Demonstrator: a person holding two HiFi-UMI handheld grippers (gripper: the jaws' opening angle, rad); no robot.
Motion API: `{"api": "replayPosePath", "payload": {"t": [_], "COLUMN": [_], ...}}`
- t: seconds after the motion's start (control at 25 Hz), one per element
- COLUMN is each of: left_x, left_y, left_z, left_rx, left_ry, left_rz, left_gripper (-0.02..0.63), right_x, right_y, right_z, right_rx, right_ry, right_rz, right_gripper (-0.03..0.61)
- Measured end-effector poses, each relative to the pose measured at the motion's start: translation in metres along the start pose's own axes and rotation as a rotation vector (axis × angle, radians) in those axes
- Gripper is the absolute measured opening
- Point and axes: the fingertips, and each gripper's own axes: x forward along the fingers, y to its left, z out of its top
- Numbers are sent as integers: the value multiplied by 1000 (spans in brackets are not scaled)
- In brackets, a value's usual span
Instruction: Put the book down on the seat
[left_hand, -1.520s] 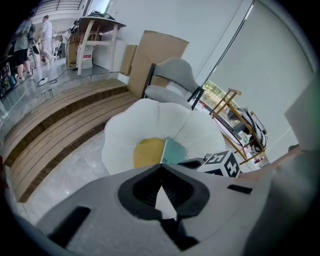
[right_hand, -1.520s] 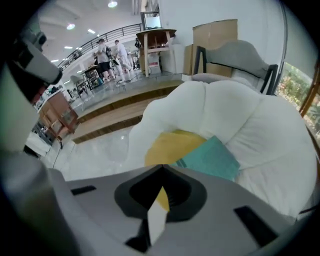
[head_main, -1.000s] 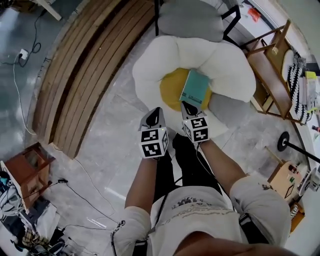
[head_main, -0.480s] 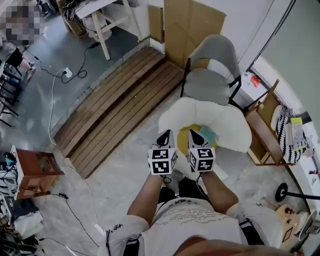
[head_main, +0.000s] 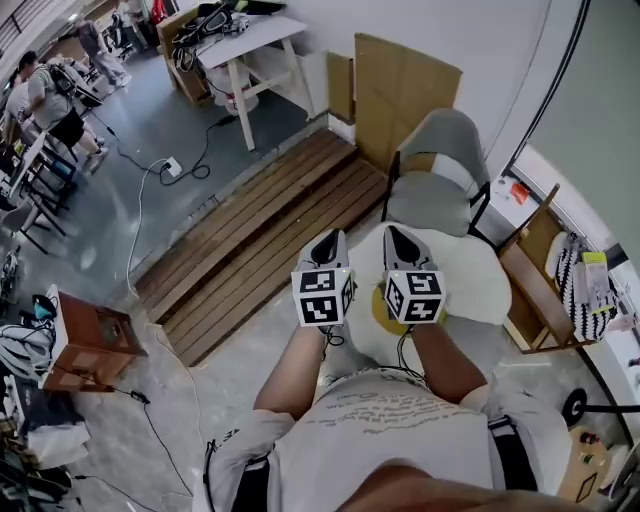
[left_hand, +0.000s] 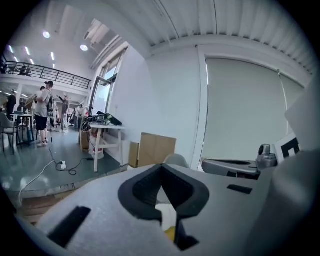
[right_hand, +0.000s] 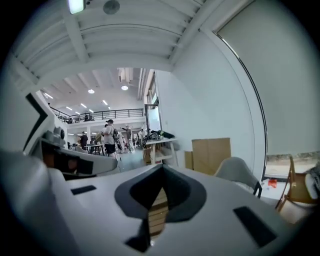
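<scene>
Wooden slats (head_main: 255, 250) lie far left on the floor (head_main: 120, 200) — cardboard (head_main: 405, 95) leans beyond them, a brown cabinet (head_main: 90, 340) sits near left.

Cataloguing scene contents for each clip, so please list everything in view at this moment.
Slatted brown wooden platform: one, brown, floor, left of grippers.
Grey shell chair: one, grey, by the wall.
White petal-shaped seat cushion: one, white with yellow centre, below the grippers.
Flat cardboard sheet: one, tan, leaning on the wall.
White table: one, white, upper left.
Small brown wooden cabinet: one, brown, floor far left.
Wooden rack: one, light brown, right edge.
Book: none visible.
Left gripper: one, grey and black, shut, empty.
Right gripper: one, grey and black, shut, empty.
</scene>
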Motion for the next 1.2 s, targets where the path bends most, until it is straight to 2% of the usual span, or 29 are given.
{"api": "replayPosePath", "payload": {"t": [0.24, 1.2], "left_x": [0, -7], "left_y": [-15, -19], "left_z": [22, 29], "left_rx": [45, 55], "left_ry": [-29, -50], "left_rz": [-14, -25], "left_gripper": [20, 20], "right_x": [-5, -17], "right_y": [-12, -18], "right_z": [36, 51], "right_rx": [-20, -30], "right_ry": [-76, -127], "right_rz": [-6, -19], "right_gripper": [26, 26]}}
